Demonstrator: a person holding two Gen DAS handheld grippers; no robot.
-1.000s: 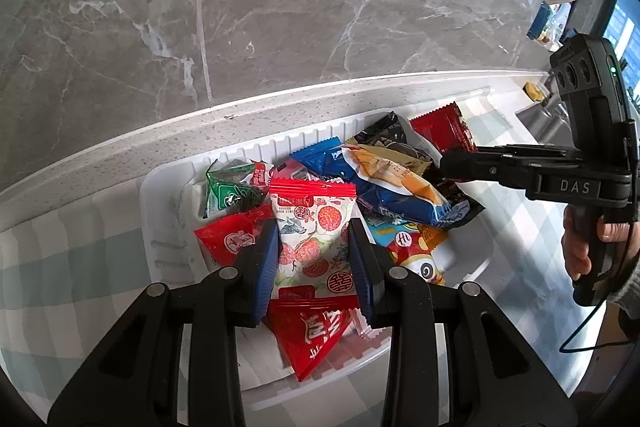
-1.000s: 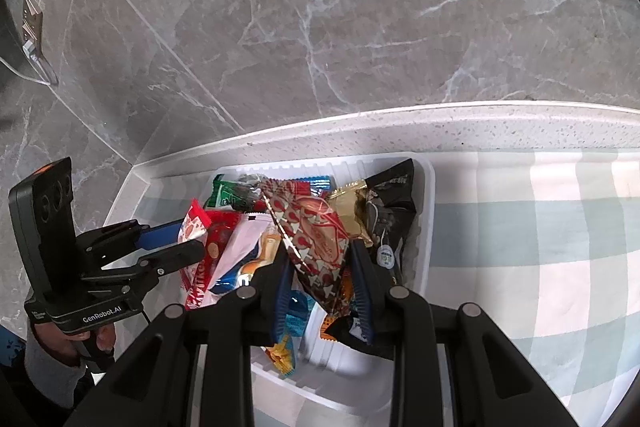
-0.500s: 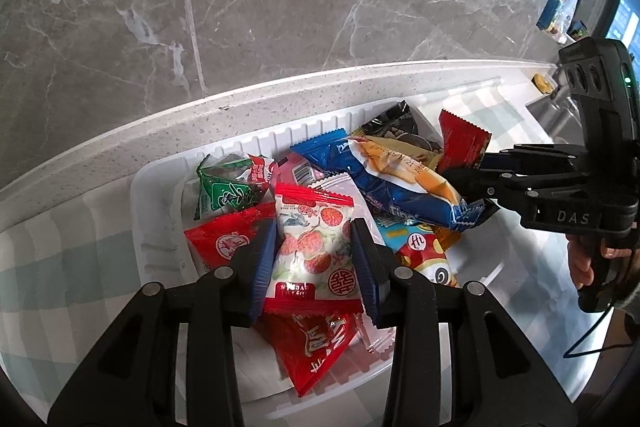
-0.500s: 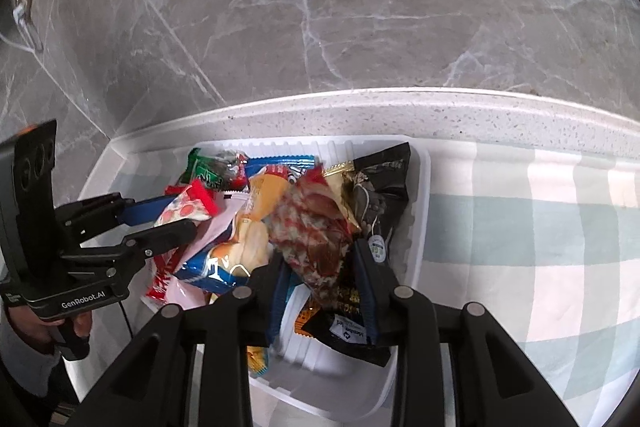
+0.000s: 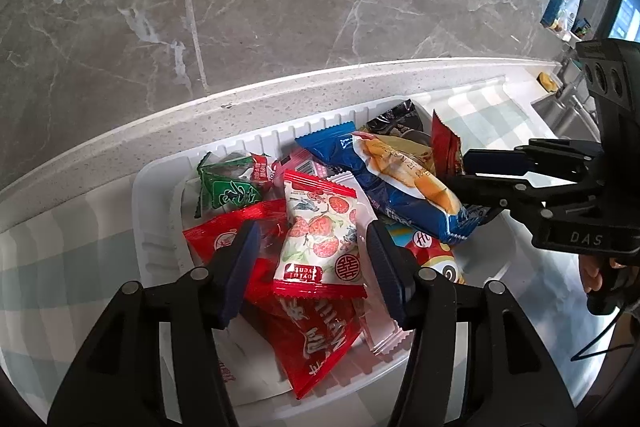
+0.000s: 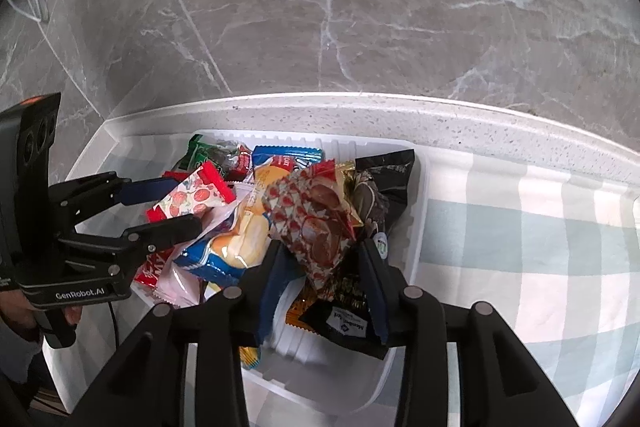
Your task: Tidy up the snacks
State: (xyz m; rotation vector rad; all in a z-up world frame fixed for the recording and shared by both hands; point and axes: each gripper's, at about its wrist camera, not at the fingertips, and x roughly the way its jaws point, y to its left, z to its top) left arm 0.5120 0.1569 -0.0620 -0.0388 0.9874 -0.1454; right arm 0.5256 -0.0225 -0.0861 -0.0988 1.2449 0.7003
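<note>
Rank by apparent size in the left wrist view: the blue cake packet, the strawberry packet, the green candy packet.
1. blue cake packet
2. strawberry packet, close behind, and nearer the camera, so unsure
3. green candy packet, clearly smallest

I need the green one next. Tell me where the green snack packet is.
In the left wrist view the green snack packet lies at the back left of the white tray, against its far wall, beside the strawberry-print packet.

Grey marble wall (image 5: 280, 7), speckled counter (image 6: 480, 131)
</note>
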